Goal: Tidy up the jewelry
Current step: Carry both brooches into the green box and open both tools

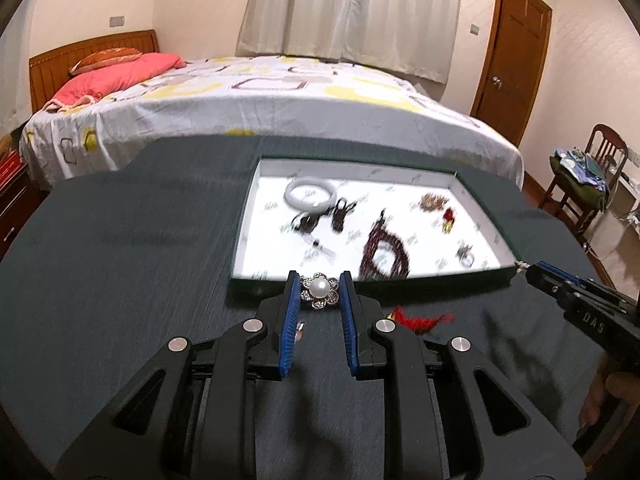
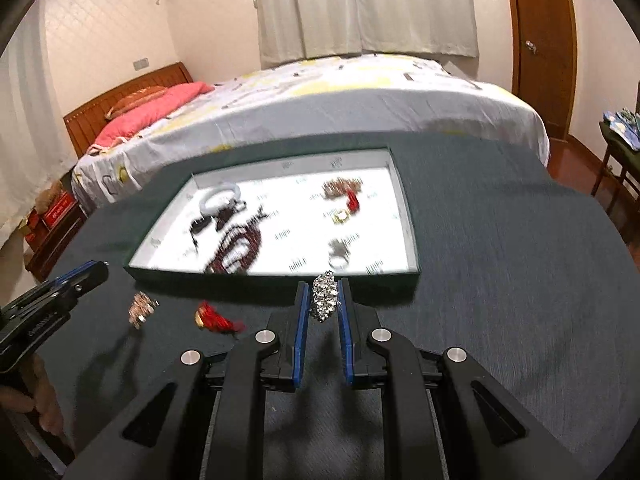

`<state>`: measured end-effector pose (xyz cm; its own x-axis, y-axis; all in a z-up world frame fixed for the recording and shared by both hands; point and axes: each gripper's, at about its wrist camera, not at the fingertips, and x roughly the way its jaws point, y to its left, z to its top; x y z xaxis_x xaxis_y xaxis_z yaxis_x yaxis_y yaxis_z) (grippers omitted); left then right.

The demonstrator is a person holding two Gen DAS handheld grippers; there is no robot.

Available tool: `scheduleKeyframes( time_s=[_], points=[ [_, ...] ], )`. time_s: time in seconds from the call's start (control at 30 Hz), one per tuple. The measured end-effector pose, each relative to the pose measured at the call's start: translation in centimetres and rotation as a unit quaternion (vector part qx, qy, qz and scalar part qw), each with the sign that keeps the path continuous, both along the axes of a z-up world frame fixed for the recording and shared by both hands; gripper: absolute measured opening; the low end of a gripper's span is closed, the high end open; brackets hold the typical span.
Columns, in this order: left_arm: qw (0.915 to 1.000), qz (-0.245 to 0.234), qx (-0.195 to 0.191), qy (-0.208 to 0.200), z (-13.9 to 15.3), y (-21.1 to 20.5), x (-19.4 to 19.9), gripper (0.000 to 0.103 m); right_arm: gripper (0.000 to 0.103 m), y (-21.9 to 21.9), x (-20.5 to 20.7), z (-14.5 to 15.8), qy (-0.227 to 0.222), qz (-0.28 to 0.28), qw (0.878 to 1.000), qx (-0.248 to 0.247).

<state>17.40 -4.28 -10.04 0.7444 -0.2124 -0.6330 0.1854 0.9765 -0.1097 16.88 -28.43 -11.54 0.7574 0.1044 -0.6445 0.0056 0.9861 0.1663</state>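
We see the table (image 1: 120, 240) first, covered in dark grey-green cloth and standing in front of a bed (image 1: 260, 96) with a patterned sheet. On the table lies a shallow tray (image 1: 486, 204) with a white printed floor and dark outer walls, set toward the far edge of the table.

Inside the tray, blurred, we make out a pale bangle (image 1: 310, 194) near its far left corner, a dark red bead strand (image 1: 384, 254) against its near wall, a brownish cluster (image 1: 434, 201) and a small red piece (image 1: 449, 216) toward its right side, and a silvery piece (image 1: 466, 256) near its near right corner.

Between the tray's near wall and us, a red tassel (image 2: 218, 318) lies on the cloth, with a coppery cluster (image 2: 141, 309) just to its left in the right wrist view.

Our left gripper (image 1: 319, 290) has its jaws clenched on a pearl flower brooch (image 1: 320, 291), pinched at the blue pads' tips, in front of the tray's near wall.

Our right gripper (image 2: 324, 300) has its jaws clenched on a rhinestone piece (image 2: 325, 297), held upright between the pad tips, also in front of the tray's near wall, toward its right end.
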Motion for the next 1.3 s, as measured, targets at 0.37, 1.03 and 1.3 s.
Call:
scheduleKeyframes(
  time_s=[0.37,1.03,1.3],
  points=[
    [0.9988,-0.022,0.010,-0.043,1.8,-2.7,5.8,0.020,0.015,2.1,5.4,2.6,-0.052,0.026,0.998,0.002],
    [0.9975,-0.015,0.029,0.062,-5.9,-2.2,12.0,0.020,0.015,3.0,12.1,-5.2,0.056,0.035,0.997,-0.029],
    [0.9970,-0.012,0.024,0.073,-6.5,-1.9,12.2,0.023,0.025,3.0,12.2,-5.4,0.057,0.034,0.997,-0.027]
  ],
)
